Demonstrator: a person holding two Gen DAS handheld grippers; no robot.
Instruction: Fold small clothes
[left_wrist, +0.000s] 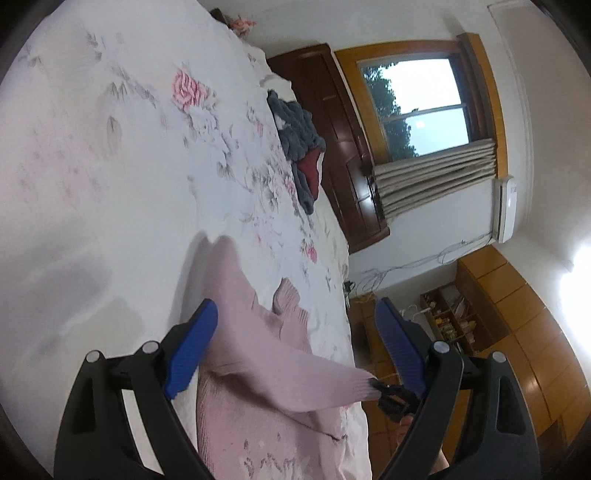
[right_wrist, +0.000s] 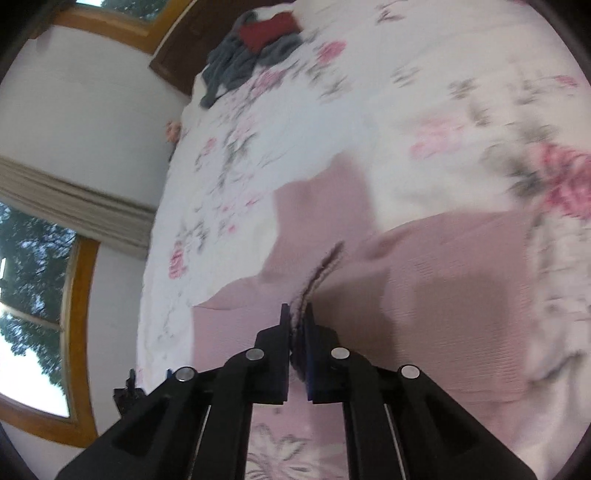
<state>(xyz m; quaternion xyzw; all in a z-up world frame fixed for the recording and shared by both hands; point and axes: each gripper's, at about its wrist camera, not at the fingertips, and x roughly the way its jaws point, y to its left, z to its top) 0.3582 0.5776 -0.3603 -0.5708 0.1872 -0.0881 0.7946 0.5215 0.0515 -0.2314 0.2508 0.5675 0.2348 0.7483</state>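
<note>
L wrist view: left claw (left_wrist: 295, 347) is spread wide, blue pads (left_wrist: 192, 350) well apart, nothing between them. Pink knit sweater (left_wrist: 255, 373) lies on the bed (left_wrist: 110, 166), lower centre of frame, under and past the claw. One sleeve runs toward lower right, where its cuff is pinched by the right claw (left_wrist: 384, 393), small and dark at the bed edge. Another ribbed cuff sticks up at centre frame, just above the left claw. Floral bedsheet, white w/ pink roses, fills the left half. Pile of grey and red clothes (left_wrist: 301, 147) sits at the bed's far edge, upper centre, well apart from the sweater. Dark wood headboard (left_wrist: 332, 122) is behind the pile. Window (left_wrist: 417, 107) w/ bunched curtain in upper right, wooden cabinets (left_wrist: 517, 325) in lower right.

R wrist view: motion blur, esp. right side. Right claw (right_wrist: 296, 314) is clenched on a fold of the sweater (right_wrist: 424, 277); knit edge sticks out betw. the two pads at bottom centre. Sweater spreads across centre and lower right of frame, flat on the bed (right_wrist: 295, 129). One pink flap reaches up to mid-frame. Grey/red clothes pile (right_wrist: 255, 48) is at top centre, near the bed edge, well apart. Window (right_wrist: 33, 295) and curtain along the left edge. Part of the left claw (right_wrist: 127, 391) shows in lower left, too little to tell its state from here.
</note>
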